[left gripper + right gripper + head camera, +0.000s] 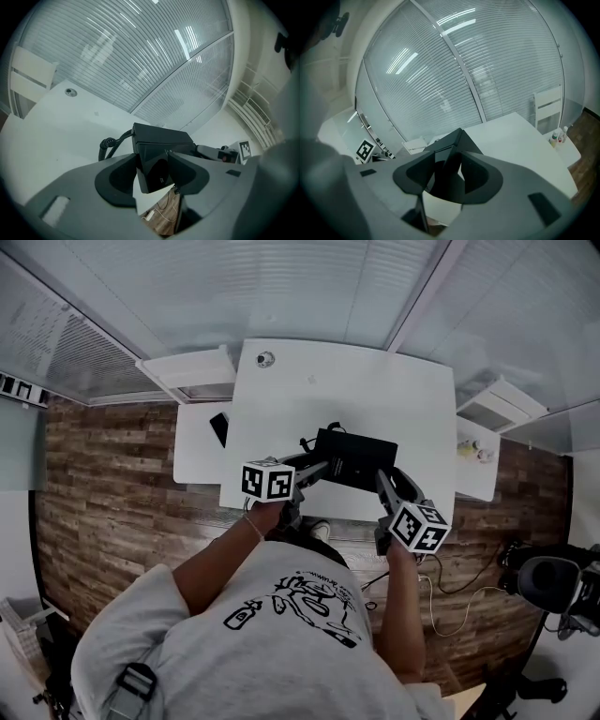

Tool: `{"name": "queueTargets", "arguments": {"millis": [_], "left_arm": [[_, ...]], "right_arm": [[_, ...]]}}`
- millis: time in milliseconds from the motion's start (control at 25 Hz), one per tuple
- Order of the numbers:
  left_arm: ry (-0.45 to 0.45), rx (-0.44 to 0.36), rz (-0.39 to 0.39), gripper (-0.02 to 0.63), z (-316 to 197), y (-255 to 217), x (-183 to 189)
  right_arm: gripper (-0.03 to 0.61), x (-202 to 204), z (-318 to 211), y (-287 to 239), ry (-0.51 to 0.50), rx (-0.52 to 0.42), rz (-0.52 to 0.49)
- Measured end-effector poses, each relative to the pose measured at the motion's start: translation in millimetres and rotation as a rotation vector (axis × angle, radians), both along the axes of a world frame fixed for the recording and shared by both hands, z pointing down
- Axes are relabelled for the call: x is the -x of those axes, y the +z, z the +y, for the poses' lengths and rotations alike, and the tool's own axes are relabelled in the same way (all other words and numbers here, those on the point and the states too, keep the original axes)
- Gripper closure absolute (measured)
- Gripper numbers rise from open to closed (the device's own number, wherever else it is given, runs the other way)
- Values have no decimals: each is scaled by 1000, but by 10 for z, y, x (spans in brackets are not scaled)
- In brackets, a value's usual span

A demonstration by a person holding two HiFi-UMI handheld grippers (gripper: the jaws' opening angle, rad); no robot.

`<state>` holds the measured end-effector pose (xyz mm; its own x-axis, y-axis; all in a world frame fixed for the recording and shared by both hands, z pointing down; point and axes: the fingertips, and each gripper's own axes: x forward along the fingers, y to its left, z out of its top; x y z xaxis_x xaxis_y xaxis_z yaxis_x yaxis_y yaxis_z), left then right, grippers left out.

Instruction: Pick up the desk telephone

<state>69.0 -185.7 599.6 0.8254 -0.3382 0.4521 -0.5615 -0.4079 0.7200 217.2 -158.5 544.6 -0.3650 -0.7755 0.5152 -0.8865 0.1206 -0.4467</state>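
Starting with the head view, the black desk telephone is seen on the white counter, close to its near edge. The left tool is set against its near left corner and the right tool against its near right corner. Whether the base is clear of the counter cannot be told from above.

In the left gripper view, the left tool is seen pinching a corner of the telephone, with both pads pressed on the dark shell. A coiled cord loops off the far side. Wooden floor shows beneath the pinched corner, so that corner is judged to overhang the counter's edge or to be raised.

In the right gripper view, the right tool is likewise clamped on a sharp corner of the telephone, with the counter spread out behind it.

A stiff, smooth plastic shell of moderate weight is to be expected, and slipping is likely at such narrow corner holds. The two sides of the base are judged the best places for a hold. A level lift is advised, since the handset may slide off and the cord may drag
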Motion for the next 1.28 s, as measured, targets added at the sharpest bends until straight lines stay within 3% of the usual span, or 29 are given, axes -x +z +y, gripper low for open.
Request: {"name": "queueTargets", "arguments": {"millis": [560, 1280], "left_arm": [[-19, -104, 22, 408, 29, -954, 61], [-6, -218, 38, 410, 210, -1648, 86]], "right_arm": [[413, 55, 126, -906, 12, -128, -5], [414, 82, 407, -1562, 51, -245, -10]]}}
